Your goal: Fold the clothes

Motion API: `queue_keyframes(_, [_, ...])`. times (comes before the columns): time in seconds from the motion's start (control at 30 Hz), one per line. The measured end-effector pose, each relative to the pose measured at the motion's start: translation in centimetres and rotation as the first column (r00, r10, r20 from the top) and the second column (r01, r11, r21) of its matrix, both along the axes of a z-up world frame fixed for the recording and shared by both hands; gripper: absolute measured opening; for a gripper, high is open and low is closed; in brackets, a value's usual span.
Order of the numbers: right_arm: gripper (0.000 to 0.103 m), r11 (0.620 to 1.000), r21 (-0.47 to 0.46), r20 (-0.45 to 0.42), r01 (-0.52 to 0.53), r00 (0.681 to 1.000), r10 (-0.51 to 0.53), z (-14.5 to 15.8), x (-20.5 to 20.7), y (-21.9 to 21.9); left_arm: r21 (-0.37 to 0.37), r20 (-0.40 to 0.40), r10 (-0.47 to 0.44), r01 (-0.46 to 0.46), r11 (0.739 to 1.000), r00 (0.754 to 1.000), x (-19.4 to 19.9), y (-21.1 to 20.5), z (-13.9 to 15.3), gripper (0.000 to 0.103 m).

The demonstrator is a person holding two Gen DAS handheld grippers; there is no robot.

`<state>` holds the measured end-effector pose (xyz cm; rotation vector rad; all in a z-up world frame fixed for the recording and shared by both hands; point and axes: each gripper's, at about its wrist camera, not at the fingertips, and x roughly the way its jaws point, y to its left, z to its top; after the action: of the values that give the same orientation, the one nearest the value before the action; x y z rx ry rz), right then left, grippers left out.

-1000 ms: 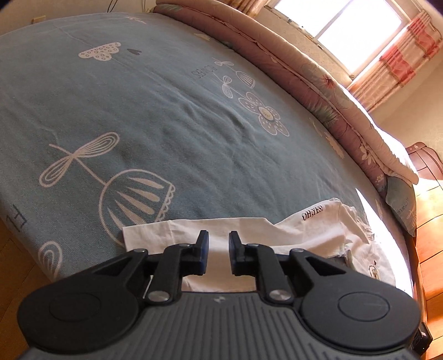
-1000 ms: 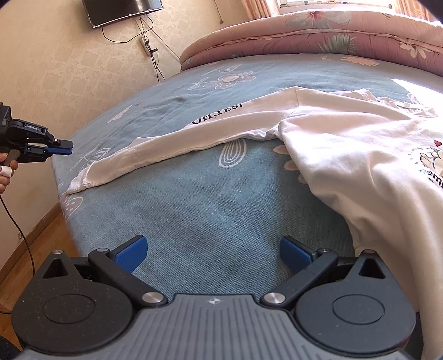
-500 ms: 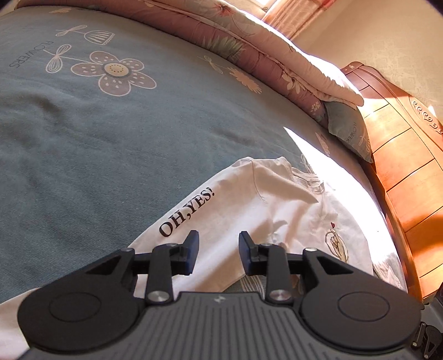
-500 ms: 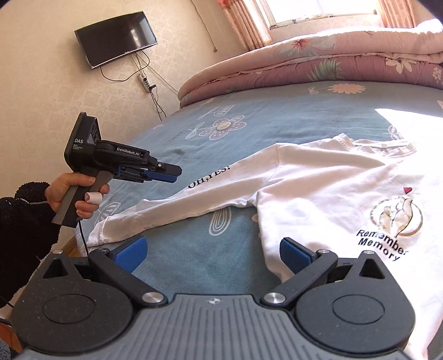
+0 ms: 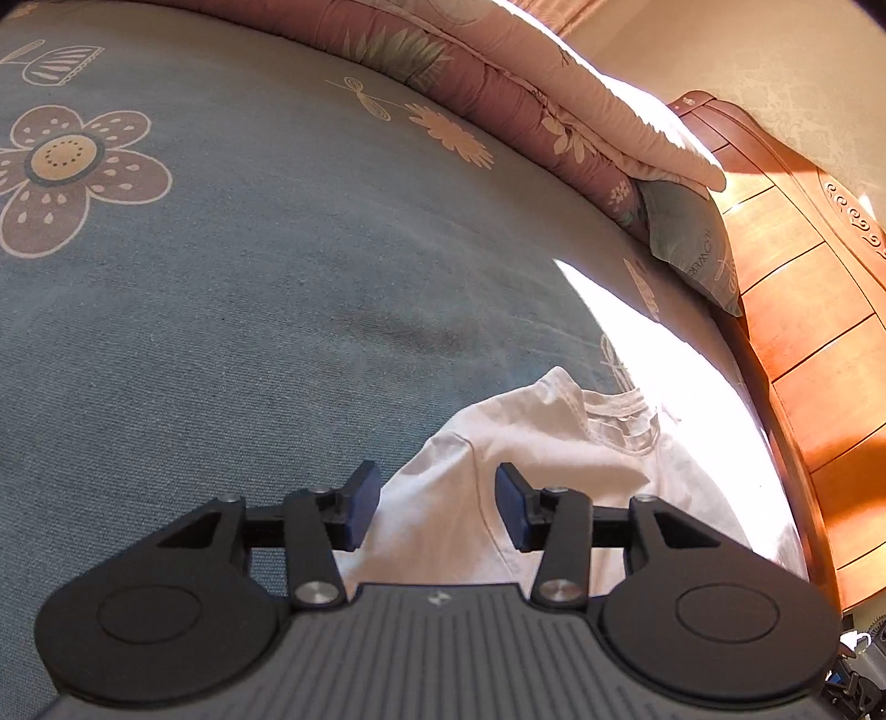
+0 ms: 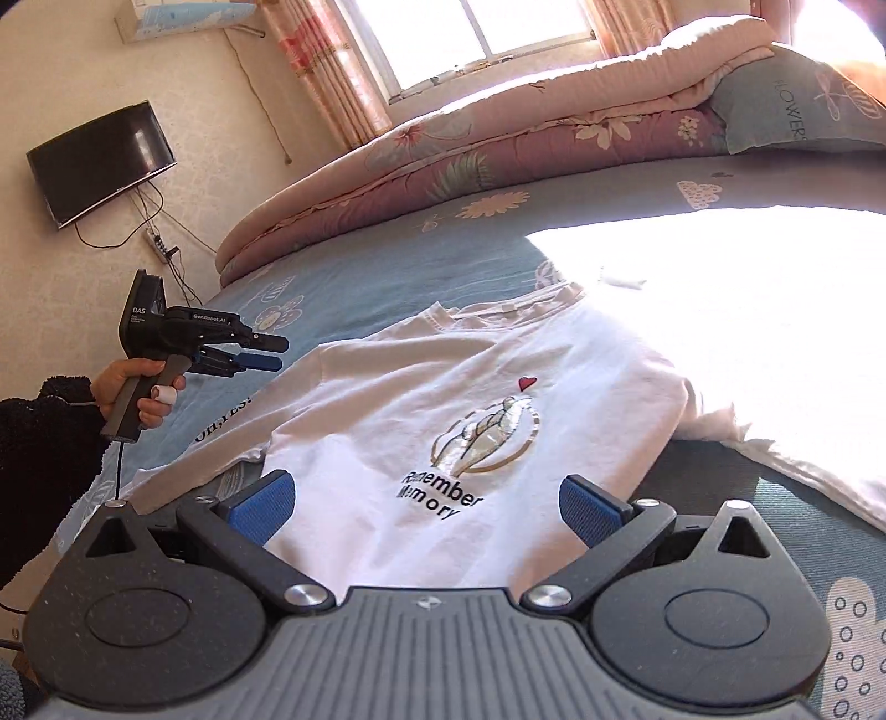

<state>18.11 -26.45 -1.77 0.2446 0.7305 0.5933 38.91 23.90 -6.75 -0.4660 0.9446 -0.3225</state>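
Bed sheet [image 6: 387, 266]: blue-grey, printed with flowers and clouds; bright sun patch at right.
Quilt [image 6: 498, 144]: pink floral, rolled along far edge of bed, under window [image 6: 498, 33].
Headboard [image 5: 803, 310]: orange wood, right edge of left wrist view.
Long-sleeved T-shirt [image 6: 443, 399]: white, flat on sheet, front up; print "Remember Memory" under a red heart; near sleeve lettered "OH,YES!", stretched toward bed edge; far sleeve bunched in sun patch.
Pillow [image 6: 786, 111]: blue-green, against quilt end.
TV [image 6: 99, 160]: wall-mounted, dark, cables hanging below.
Right gripper [image 6: 426, 504]: low over shirt hem area; jaws spread wide, nothing between pads.
Left gripper [image 5: 437, 507]: above shoulder seam near collar; jaws parted moderately, empty.
Hand [image 6: 138, 387]: around left gripper's handle, black fleecy sleeve at wrist.
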Motion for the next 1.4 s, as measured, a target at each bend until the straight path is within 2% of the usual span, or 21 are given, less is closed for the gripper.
queue_keyframes(0.1, [0.103, 0.999, 0.014, -0.055, 0.051, 0.997, -0.05, -2.3, 0.2, -3.1, 0.004, 0.002, -0.013, 0.013, 1.0, 1.0, 1.2, -0.3, -1.1, 0.045])
queue_keyframes(0.2, [0.103, 0.992, 0.074, -0.104, 0.1, 0.99, -0.092, -4.9, 0.2, -5.2, 0.001, 0.015, -0.039, 0.039, 0.999, 0.999, 1.8, -0.7, -1.4, 0.046])
queue_keyframes(0.27, [0.103, 0.984, 0.125, -0.126, 0.13, 0.985, -0.114, -6.6, 0.5, -6.0, 0.058, 0.026, -0.065, 0.064, 0.996, 0.998, 1.8, -1.5, -1.2, 0.046])
queue_keyframes(0.33, [0.103, 0.977, 0.164, -0.103, 0.138, 0.987, -0.122, -7.1, 0.6, -6.1, 0.147, 0.038, -0.102, 0.095, 0.984, 0.994, 1.6, -2.9, -0.9, 0.044])
queue_keyframes(0.37, [0.103, 0.973, 0.181, -0.092, 0.141, 0.988, -0.125, -7.3, 0.7, -6.2, 0.141, 0.034, -0.113, 0.107, 0.984, 0.993, 1.6, -3.0, -0.9, 0.044])
queue_keyframes(0.57, [0.103, 0.978, 0.166, -0.059, 0.127, 0.991, -0.119, -7.5, 0.9, -5.7, 0.042, 0.003, -0.172, 0.171, 0.984, 0.985, 1.9, -3.3, -1.4, 0.044])
queue_keyframes(0.73, [0.103, 0.987, 0.113, -0.03, 0.112, 0.994, -0.109, -7.3, 0.8, -5.0, -0.042, -0.018, -0.222, 0.221, 0.974, 0.975, 2.2, -3.6, -1.9, 0.049])
queue_keyframes(0.8, [0.103, 0.989, 0.104, -0.025, 0.11, 0.994, -0.108, -7.3, 0.8, -4.9, -0.076, -0.025, -0.242, 0.24, 0.968, 0.97, 2.3, -3.7, -2.0, 0.049])
queue_keyframes(0.9, [0.103, 0.989, 0.102, -0.024, 0.11, 0.994, -0.108, -7.3, 0.9, -5.0, -0.195, -0.033, -0.196, 0.186, 0.963, 0.98, 3.0, -2.2, -3.2, 0.049])
queue_keyframes(1.0, [0.103, 0.991, 0.083, -0.013, 0.102, 0.995, -0.102, -7.3, 0.9, -4.8, -0.314, -0.048, -0.146, 0.124, 0.941, 0.988, 3.7, -0.6, -4.4, 0.048])
queue_keyframes(1.1, [0.103, 0.992, 0.074, -0.009, 0.1, 0.995, -0.1, -7.3, 0.7, -4.7, -0.331, -0.066, -0.151, 0.121, 0.936, 0.986, 3.8, -0.5, -4.6, 0.048])
queue_keyframes(1.17, [0.103, 0.993, 0.07, -0.009, 0.1, 0.995, -0.1, -7.2, 0.7, -4.6, -0.331, -0.109, -0.177, 0.132, 0.934, 0.978, 3.7, -0.9, -4.5, 0.048])
queue_keyframes(1.23, [0.103, 0.993, 0.064, -0.009, 0.099, 0.995, -0.099, -7.2, 0.7, -4.6, -0.306, -0.116, -0.21, 0.166, 0.937, 0.971, 3.5, -1.4, -4.4, 0.048])
queue_keyframes(1.3, [0.103, 0.994, 0.057, -0.006, 0.098, 0.995, -0.097, -7.2, 0.6, -4.5, -0.302, -0.127, -0.202, 0.156, 0.94, 0.971, 3.7, -1.2, -4.7, 0.041])
queue_keyframes(1.37, [0.103, 0.994, 0.056, -0.004, 0.098, 0.995, -0.098, -7.2, 0.6, -4.4, -0.294, -0.18, -0.131, 0.074, 0.953, 0.975, 4.3, -0.8, -5.6, 0.011])
queue_keyframes(1.4, [0.103, 0.994, 0.056, -0.004, 0.099, 0.995, -0.099, -7.2, 0.6, -4.4, -0.306, -0.193, -0.111, 0.047, 0.951, 0.975, 4.5, -0.7, -6.0, 0.012])
